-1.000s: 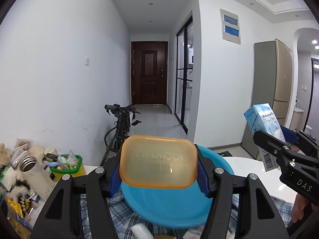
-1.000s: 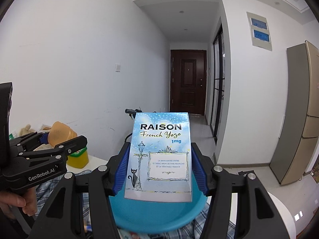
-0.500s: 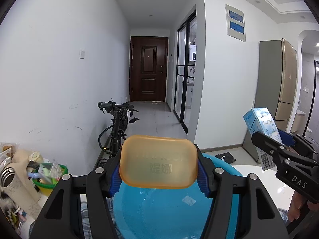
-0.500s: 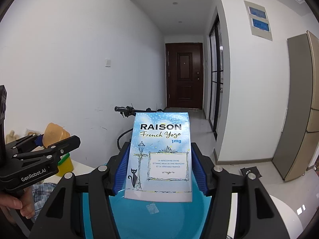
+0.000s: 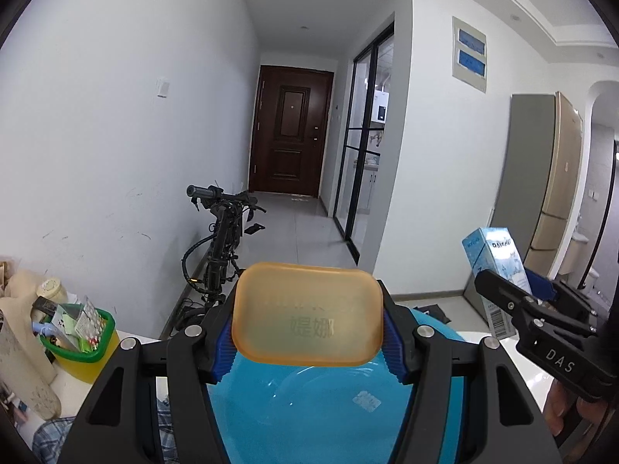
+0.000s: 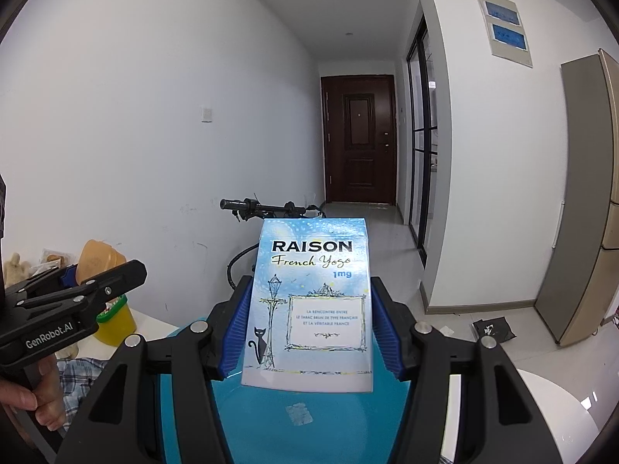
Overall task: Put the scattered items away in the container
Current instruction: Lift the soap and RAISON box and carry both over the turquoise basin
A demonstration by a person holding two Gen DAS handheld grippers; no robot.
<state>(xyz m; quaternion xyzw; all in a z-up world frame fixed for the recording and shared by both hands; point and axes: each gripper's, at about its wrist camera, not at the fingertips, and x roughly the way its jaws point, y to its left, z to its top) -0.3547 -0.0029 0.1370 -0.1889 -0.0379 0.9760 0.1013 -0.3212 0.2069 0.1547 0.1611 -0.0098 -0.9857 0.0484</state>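
Two black handheld grippers with blue ribbed pads, each carrying one item, are held side by side over one round blue plastic basin (image 5: 309,417). At far left on the white table (image 5: 131,338) stands one yellow tub with a green rim (image 5: 87,352), stuffed with small packets.

The left gripper (image 5: 308,328) pinches one translucent orange rounded-rectangle soap box (image 5: 307,315) between its pads, upright and tipped slightly downward above the basin's near rim. A hand (image 6: 35,394) grips its handle, seen only in the right view.

The right gripper (image 6: 309,328) clamps one light blue cardboard packet printed "RAISON French Yogo" (image 6: 309,301), upright above the basin.

The left view alone shows the tub's contents and the packet's barcoded side; the right view alone shows the packet's printed front. Both show one black bicycle (image 5: 220,247) against the white wall, one dark brown door (image 5: 290,135) down the hallway, and one tall beige refrigerator (image 6: 580,201) at right.
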